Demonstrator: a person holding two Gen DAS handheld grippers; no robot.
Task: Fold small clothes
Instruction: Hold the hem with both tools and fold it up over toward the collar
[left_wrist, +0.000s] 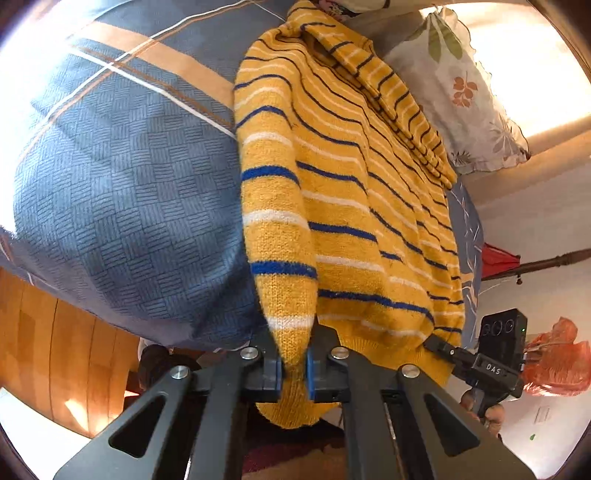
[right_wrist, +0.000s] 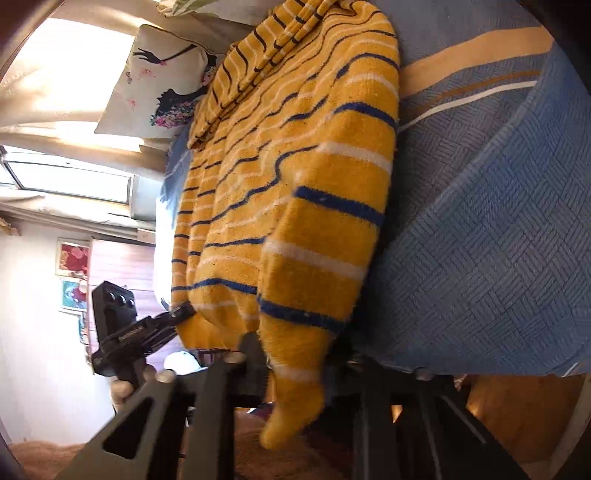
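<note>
A yellow knit sweater with blue and white stripes lies on the bed, its hem toward me at the bed's edge. My left gripper is shut on the left sleeve, whose cuff hangs below the pads. In the right wrist view, the same sweater fills the middle. My right gripper is shut on the other sleeve, whose cuff droops past the fingers. Each gripper shows in the other's view, at the hem corners: the right gripper and the left gripper.
The bed has a blue patterned cover with orange and white bands. A leaf-print pillow and a white pillow with a figure print lie at the head. A wooden bed frame shows below the edge.
</note>
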